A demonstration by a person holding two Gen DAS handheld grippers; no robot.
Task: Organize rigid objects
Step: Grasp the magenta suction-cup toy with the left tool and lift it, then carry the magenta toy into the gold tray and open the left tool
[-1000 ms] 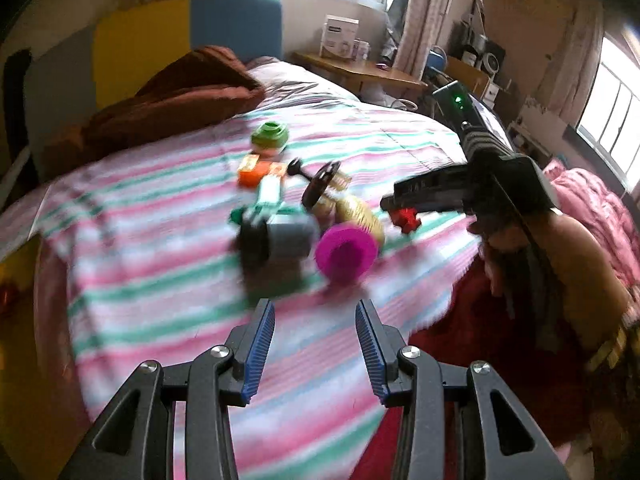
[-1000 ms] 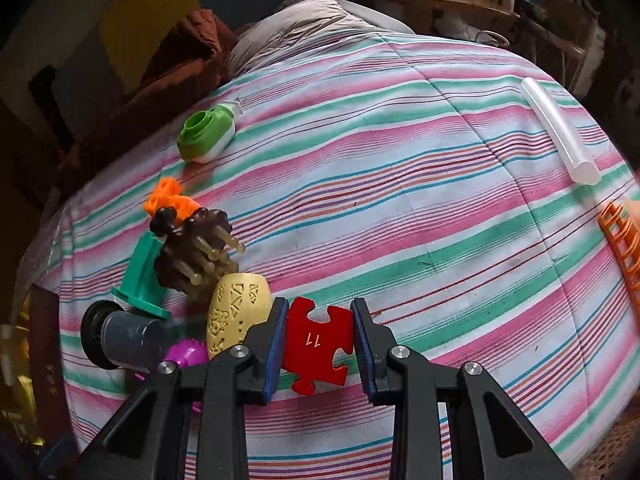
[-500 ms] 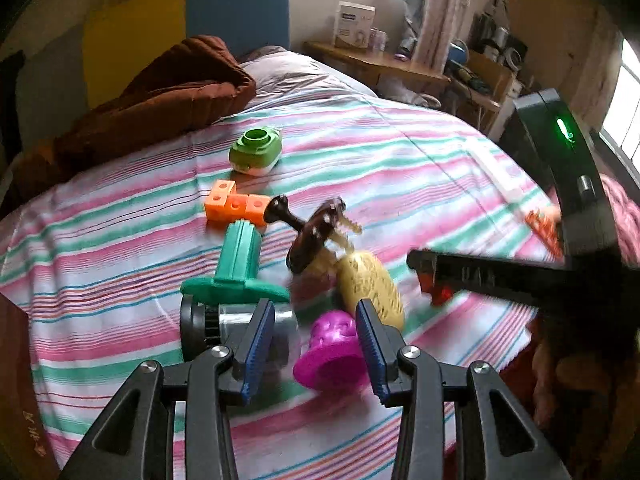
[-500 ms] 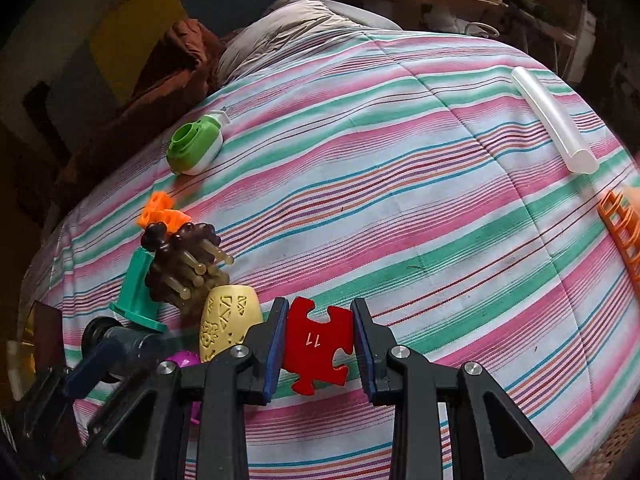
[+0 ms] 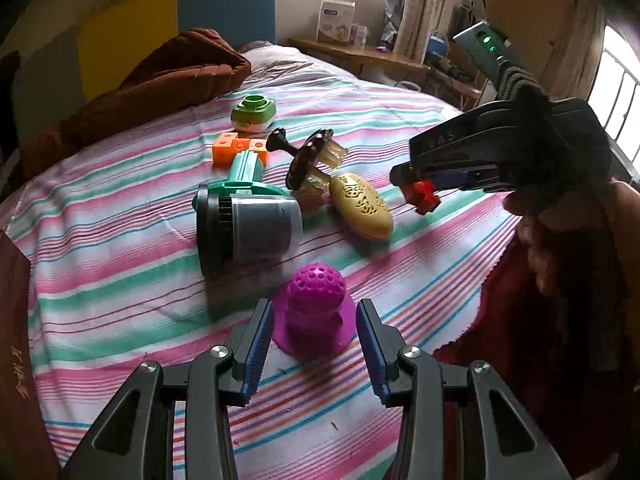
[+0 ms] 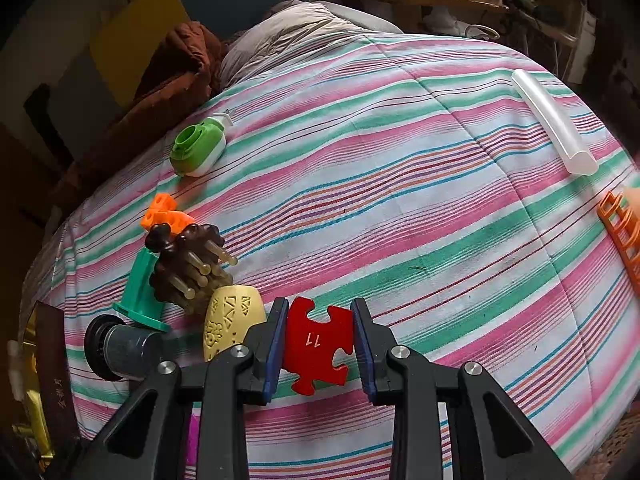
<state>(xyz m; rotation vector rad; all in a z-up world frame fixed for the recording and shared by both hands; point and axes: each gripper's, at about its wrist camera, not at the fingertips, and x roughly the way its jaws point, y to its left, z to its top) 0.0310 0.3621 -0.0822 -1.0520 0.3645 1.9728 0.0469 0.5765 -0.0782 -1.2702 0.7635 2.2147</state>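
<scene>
With the right gripper [image 6: 319, 338] clenched on the red puzzle piece [image 6: 316, 344] beside the toy pile, the left gripper [image 5: 315, 334], jaws released, straddles the purple toy [image 5: 316, 312] just before the pile, which it must next clamp.

Left side of bed: crowded; grey-and-black canister [image 5: 248, 228], teal funnel-shaped piece [image 5: 244, 176], brown spiked massager [image 5: 308, 160] and yellow carved oval [image 5: 360, 206] lie close together.
Far edge of cluster: orange blocks [image 5: 238, 148] and green round toy [image 5: 254, 112] sit just behind.
Near edge: magenta dotted toy [image 5: 316, 312] stands alone.
Right side of bed: open striped bedspread [image 6: 420, 208].
Far right: clear tube [image 6: 554, 124] and orange lattice piece [image 6: 622, 228] near the edge.
</scene>
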